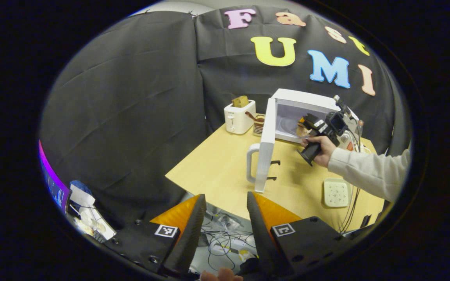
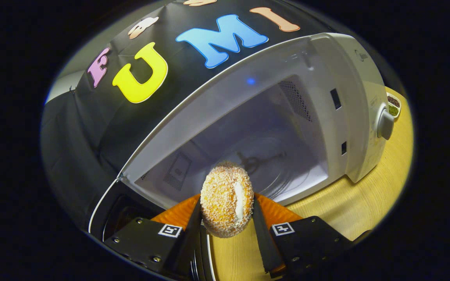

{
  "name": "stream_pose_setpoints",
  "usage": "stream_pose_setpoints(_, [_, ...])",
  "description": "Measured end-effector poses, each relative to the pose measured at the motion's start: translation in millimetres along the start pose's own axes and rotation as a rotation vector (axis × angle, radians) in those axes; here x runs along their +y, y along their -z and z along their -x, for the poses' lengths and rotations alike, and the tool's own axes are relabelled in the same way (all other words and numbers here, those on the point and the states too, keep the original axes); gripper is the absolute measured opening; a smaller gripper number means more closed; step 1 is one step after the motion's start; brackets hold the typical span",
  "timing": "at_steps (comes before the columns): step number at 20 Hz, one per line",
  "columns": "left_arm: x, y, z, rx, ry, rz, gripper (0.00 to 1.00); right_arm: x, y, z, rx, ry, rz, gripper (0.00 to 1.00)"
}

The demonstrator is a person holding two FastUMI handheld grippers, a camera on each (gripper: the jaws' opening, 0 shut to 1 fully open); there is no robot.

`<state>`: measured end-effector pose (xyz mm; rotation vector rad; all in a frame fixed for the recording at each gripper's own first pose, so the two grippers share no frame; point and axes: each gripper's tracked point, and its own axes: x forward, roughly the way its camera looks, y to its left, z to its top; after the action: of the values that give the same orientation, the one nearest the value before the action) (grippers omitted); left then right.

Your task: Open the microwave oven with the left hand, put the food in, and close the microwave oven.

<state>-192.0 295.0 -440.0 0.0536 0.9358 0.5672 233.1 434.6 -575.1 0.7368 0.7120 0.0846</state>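
The white microwave [image 1: 318,102] stands at the back of the wooden table, its door [image 1: 266,152] swung wide open toward me. My left gripper [image 1: 225,197] hangs open off the table's near edge, holding nothing, well short of the door handle [image 1: 251,164]. Farther off, a hand holds my right gripper [image 1: 310,125] at the oven's opening. In the right gripper view, my right gripper [image 2: 227,212] is shut on a round crumb-coated bun [image 2: 225,191] with a cream seam. The bun sits just before the oven cavity [image 2: 248,132], above its front lip and facing the glass turntable [image 2: 275,171].
A white toaster [image 1: 240,116] with bread in it and a small basket [image 1: 259,124] stand left of the microwave. A white square pad [image 1: 336,192] lies near the table's front right. Cables run beneath the table edge. The oven's knob [image 2: 385,124] and a small dish [image 2: 393,106] are at right.
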Motion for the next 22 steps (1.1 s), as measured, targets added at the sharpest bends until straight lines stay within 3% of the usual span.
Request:
stream_pose_setpoints(3, [20,-2,2,-0.002,-0.027,0.011,0.72,-5,-5,-22,-0.047,0.032,-0.002,0.68])
stream_pose_setpoints(11, [20,13,5,0.046,-0.053,0.015,0.73,-18,-19,-60,-0.179,0.087,0.016,0.68])
stream_pose_setpoints(14, [16,14,8,0.052,-0.060,0.012,0.73,-33,-8,-75,-0.174,0.144,0.035,0.71])
stream_pose_setpoints(15, [15,14,10,0.055,-0.063,0.013,0.73,-34,-9,-77,-0.184,0.136,0.046,0.70])
stream_pose_setpoints(16, [16,12,13,0.054,-0.066,0.013,0.73,-34,-11,-80,-0.189,0.135,0.045,0.75])
stream_pose_setpoints(19, [15,8,16,0.051,-0.077,0.005,0.73,-36,-11,-82,-0.197,0.143,0.039,0.70])
stream_pose_setpoints(20, [16,7,17,0.047,-0.082,0.003,0.72,-35,-12,-83,-0.184,0.143,0.030,0.83])
stream_pose_setpoints(22, [13,4,18,0.037,-0.084,0.014,0.73,-28,-6,-77,-0.146,0.120,0.026,0.89])
